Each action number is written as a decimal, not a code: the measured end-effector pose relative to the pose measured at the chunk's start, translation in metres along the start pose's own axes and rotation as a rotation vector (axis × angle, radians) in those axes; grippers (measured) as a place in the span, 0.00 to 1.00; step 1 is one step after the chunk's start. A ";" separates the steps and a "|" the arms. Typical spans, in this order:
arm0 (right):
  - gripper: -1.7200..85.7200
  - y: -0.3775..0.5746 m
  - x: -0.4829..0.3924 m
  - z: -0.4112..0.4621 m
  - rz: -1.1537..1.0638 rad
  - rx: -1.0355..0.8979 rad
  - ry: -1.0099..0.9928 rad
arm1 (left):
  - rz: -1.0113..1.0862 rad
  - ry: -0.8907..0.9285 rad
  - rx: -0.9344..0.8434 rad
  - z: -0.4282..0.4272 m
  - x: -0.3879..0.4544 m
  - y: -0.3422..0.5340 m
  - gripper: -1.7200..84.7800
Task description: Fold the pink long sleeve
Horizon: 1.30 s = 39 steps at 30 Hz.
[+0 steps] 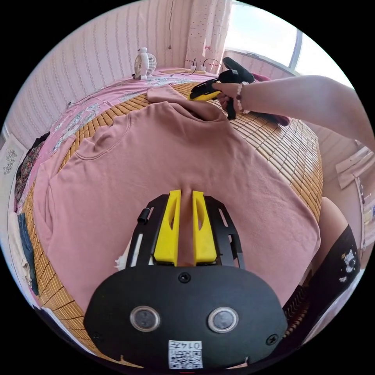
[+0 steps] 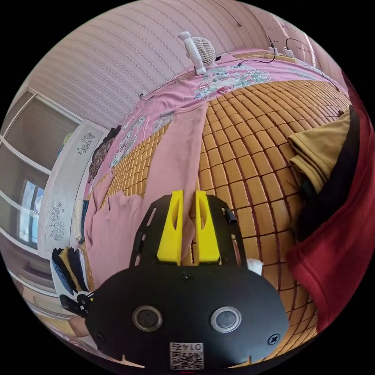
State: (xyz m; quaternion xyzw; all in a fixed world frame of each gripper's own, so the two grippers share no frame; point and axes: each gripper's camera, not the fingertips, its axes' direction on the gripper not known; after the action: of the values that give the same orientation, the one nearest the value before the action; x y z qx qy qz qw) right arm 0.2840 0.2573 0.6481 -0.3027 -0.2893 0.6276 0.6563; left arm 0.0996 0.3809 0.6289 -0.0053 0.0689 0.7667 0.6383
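A pink long sleeve (image 1: pixel 164 164) lies flat on the bed's bamboo mat (image 1: pixel 285 144) as the left hand-held gripper (image 1: pixel 186 195) pinches its body and the right hand-held gripper (image 2: pixel 189 203) pinches a sleeve, apparently ready to fold inward.

I see a bamboo mat (image 2: pixel 250 156) that covers the bed, and a pink flowered sheet (image 2: pixel 230 76) lies under it along the striped wall. A small white fan (image 2: pixel 201 49) stands on this sheet, with a power strip (image 2: pixel 279 54) near it. At the mat's edge I see a red garment (image 2: pixel 343 250), with a mustard garment (image 2: pixel 324 150) beside it.
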 end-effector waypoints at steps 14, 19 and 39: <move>0.07 0.324 -0.023 -0.229 -0.095 0.146 0.129 | -0.023 -0.030 0.003 0.013 0.000 -0.015 0.08; 0.12 0.370 0.028 -0.252 0.055 0.101 0.252 | -0.158 0.134 -0.033 0.011 -0.029 -0.028 0.03; 0.07 0.337 -0.008 -0.338 0.043 0.397 0.227 | -0.126 0.082 -0.043 0.034 0.002 -0.067 0.01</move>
State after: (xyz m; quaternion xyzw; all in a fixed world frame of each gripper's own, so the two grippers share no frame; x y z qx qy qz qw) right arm 0.3216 0.2472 0.1726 -0.2422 -0.0778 0.6480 0.7179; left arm 0.1678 0.3987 0.6559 -0.0547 0.0780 0.7255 0.6817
